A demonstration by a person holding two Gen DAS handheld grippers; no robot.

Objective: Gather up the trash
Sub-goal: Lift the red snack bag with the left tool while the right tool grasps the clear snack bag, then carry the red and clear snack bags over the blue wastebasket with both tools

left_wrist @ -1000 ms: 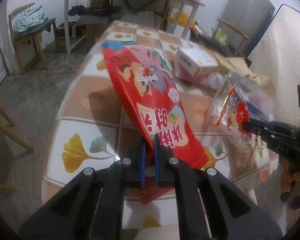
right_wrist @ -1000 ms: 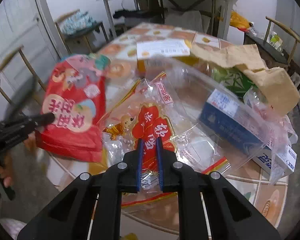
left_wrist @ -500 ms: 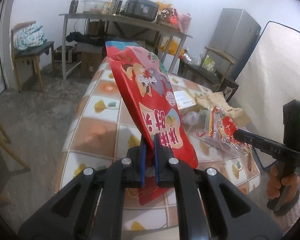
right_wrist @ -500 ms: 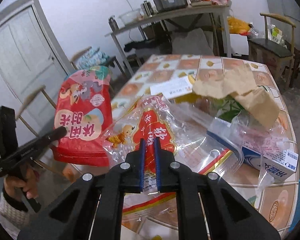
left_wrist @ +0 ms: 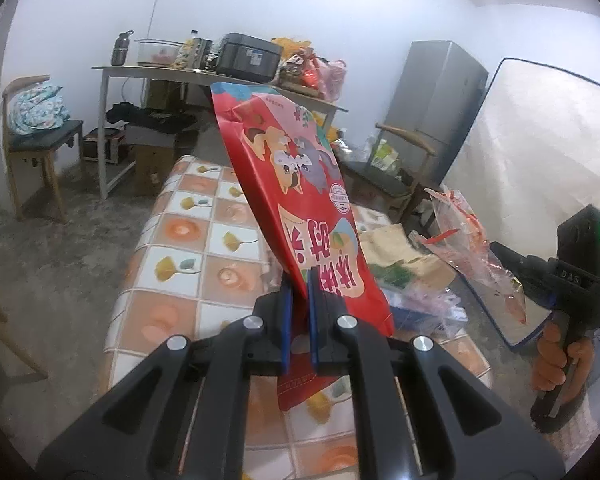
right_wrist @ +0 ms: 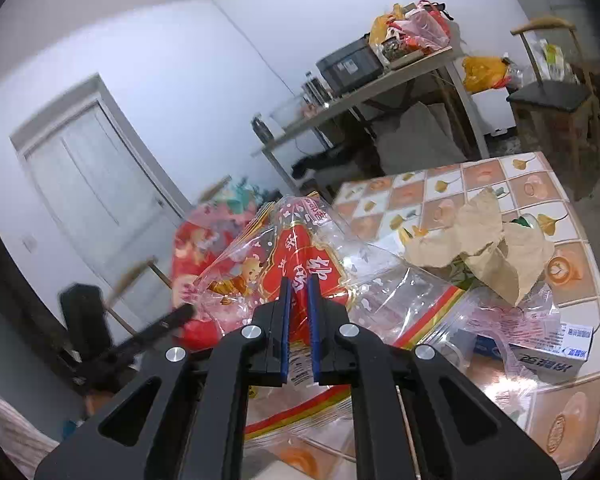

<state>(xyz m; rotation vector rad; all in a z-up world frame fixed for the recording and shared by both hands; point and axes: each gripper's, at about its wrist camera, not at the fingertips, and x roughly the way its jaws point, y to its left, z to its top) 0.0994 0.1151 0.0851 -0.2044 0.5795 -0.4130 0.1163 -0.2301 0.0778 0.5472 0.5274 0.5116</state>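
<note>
The right claw (right_wrist: 299, 312) is clamped on a clear plastic snack bag (right_wrist: 300, 256) with a red printed label, holding it up above the tiled worktop (right_wrist: 572, 276). Behind it, blurred, hangs a red snack pouch (right_wrist: 198, 248) gripped by the left claw (right_wrist: 184, 314). On the worktop lie crumpled brown paper (right_wrist: 484, 240), a white-and-blue carton (right_wrist: 556, 350) and loose transparent wrappers (right_wrist: 512, 320).

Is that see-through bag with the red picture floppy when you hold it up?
Probably floppy: the clear bag, pinched by the right gripper, crinkles and folds. It looks light, likely empty. Its glossy film may be slippery, so a firm pinch helps.
</note>
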